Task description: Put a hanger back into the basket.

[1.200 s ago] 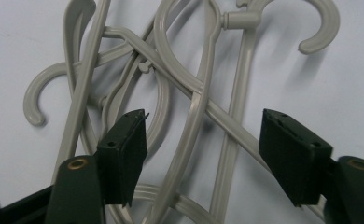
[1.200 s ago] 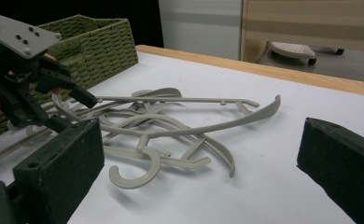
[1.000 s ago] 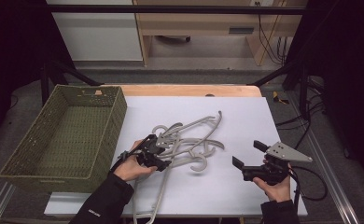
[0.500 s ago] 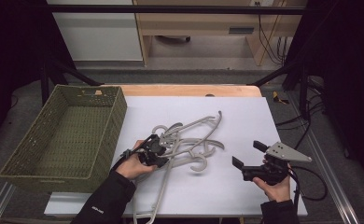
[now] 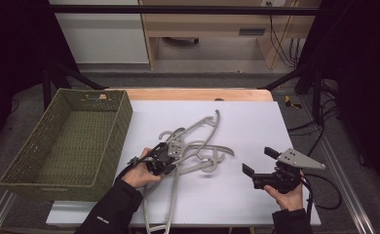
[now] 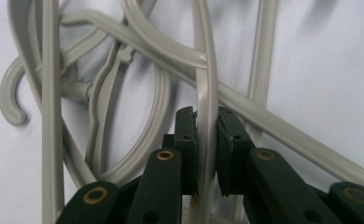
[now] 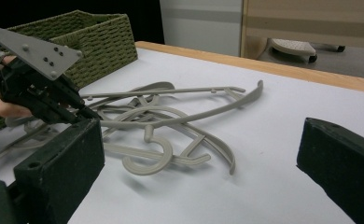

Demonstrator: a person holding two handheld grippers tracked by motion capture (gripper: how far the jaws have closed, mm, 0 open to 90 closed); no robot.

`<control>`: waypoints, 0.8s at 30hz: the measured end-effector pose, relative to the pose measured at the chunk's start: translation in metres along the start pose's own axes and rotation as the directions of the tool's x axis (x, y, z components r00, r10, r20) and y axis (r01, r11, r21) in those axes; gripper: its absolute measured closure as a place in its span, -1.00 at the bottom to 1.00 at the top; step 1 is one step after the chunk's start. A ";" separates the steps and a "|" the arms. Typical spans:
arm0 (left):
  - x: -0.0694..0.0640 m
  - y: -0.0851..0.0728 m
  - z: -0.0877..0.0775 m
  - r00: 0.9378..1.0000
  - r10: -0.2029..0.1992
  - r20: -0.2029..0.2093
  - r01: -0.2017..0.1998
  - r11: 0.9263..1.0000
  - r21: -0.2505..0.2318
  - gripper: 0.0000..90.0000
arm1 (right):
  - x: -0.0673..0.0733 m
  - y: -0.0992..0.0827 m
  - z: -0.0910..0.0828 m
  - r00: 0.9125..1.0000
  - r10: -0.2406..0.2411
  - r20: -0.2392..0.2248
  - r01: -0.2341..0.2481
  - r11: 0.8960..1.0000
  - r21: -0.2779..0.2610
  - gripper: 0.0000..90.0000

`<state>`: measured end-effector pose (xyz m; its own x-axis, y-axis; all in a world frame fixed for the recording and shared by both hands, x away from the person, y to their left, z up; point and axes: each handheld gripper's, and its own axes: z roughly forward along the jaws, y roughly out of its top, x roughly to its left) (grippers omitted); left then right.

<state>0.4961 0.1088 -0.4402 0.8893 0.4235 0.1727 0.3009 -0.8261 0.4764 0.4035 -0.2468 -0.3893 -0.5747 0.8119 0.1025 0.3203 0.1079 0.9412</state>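
Several grey plastic hangers [image 5: 198,141] lie tangled on the white table top. My left gripper [image 5: 166,158] is at the pile's left edge. In the left gripper view its two black pads [image 6: 207,116] are shut on a thin bar of one hanger [image 6: 208,79], with other hangers [image 6: 124,70] crossing beyond. My right gripper [image 5: 259,161] rests to the right of the pile, open, with nothing between its jaws [image 7: 199,140]. The right gripper view looks across the pile [image 7: 171,121] to the left gripper [image 7: 89,114] on its far side.
A green woven basket [image 5: 115,141] stands at the table's left, close to my left hand, and shows in the right gripper view [image 7: 101,37]. Bare white table [image 5: 256,122] lies right of the pile. A wooden strip [image 5: 188,94] edges the far side.
My left gripper has edged slightly further into the hanger pile. The right gripper and the hangers have stayed where they were.
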 end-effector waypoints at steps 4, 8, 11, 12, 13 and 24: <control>-0.002 0.001 -0.003 1.000 -0.023 0.007 0.023 0.999 -0.037 0.82 | 0.000 0.000 0.000 1.000 0.001 0.001 -0.001 1.000 0.001 -0.98; 0.000 0.000 -0.007 1.000 -0.029 0.007 0.029 0.998 -0.054 0.82 | 0.000 0.000 0.000 1.000 0.000 0.000 0.000 1.000 0.001 -0.98; -0.002 0.000 -0.012 0.999 -0.050 0.005 0.050 0.995 -0.091 0.82 | 0.000 0.000 0.000 1.000 0.000 0.000 0.000 1.000 -0.001 -0.98; -0.003 0.000 -0.014 0.998 -0.056 0.002 0.056 0.994 -0.099 0.82 | 0.000 0.000 0.000 1.000 0.000 0.000 0.000 1.000 0.000 -0.97; -0.002 0.000 -0.016 0.998 -0.055 0.004 0.055 0.993 -0.105 0.82 | 0.000 0.000 0.000 1.000 -0.001 0.001 0.001 1.000 0.000 -0.98; -0.007 -0.004 -0.042 0.992 -0.119 0.035 0.124 0.963 -0.237 0.82 | -0.001 -0.001 0.000 1.000 -0.006 -0.001 0.006 1.000 0.001 -0.98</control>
<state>0.4746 0.1245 -0.4072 0.8584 0.5059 0.0848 0.3185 -0.6553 0.6850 0.4036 -0.2482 -0.3902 -0.5773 0.8108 0.0970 0.3177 0.1136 0.9414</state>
